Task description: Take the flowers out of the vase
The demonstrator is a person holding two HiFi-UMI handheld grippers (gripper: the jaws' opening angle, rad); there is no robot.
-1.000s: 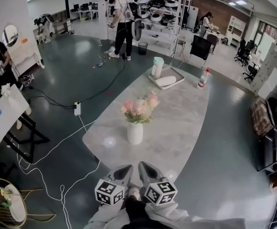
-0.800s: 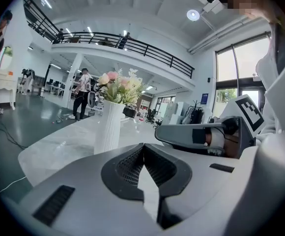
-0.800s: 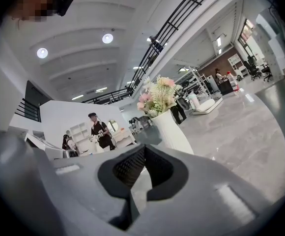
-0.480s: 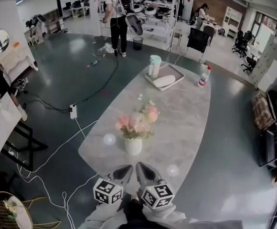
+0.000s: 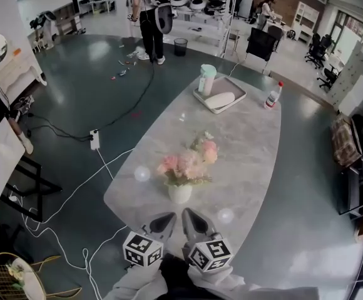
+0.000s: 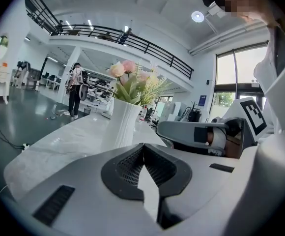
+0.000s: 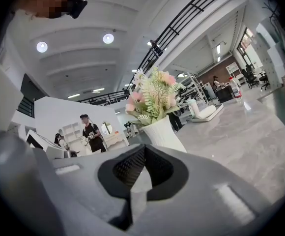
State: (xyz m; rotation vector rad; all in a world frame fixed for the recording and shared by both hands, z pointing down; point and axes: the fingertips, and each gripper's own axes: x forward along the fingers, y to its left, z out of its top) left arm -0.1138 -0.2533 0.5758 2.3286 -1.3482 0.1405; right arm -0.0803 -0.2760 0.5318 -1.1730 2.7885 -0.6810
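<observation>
Well, in the head view my left gripper [image 5: 163,220] and my right gripper [image 5: 190,218] sit side by side at the near end of the bench [image 5: 250,142]. Both are aimed at the white vase [image 5: 179,194], which stands just beyond their tips and apart from them. The pink flowers [image 5: 189,164] stand upright in the vase. Farther along the bench lies a tray [image 5: 199,99] with a pale green cup [image 5: 207,80] on it, and a bottle [image 5: 272,96] stands near the far right edge. In the left gripper view my fingers [image 6: 125,168] are pressed together with nothing between them. The vase [image 6: 120,124] rises just ahead, a little left of their line, with the flowers [image 6: 132,80] spreading above it, and my right gripper [image 6: 196,132] lies alongside at the right. In the right gripper view my fingers [image 7: 125,168] are likewise pressed together and empty. The vase [image 7: 164,132] stands just ahead and slightly to the right, the flowers [image 7: 155,95] in it, and the tray lies far behind on the bench.
</observation>
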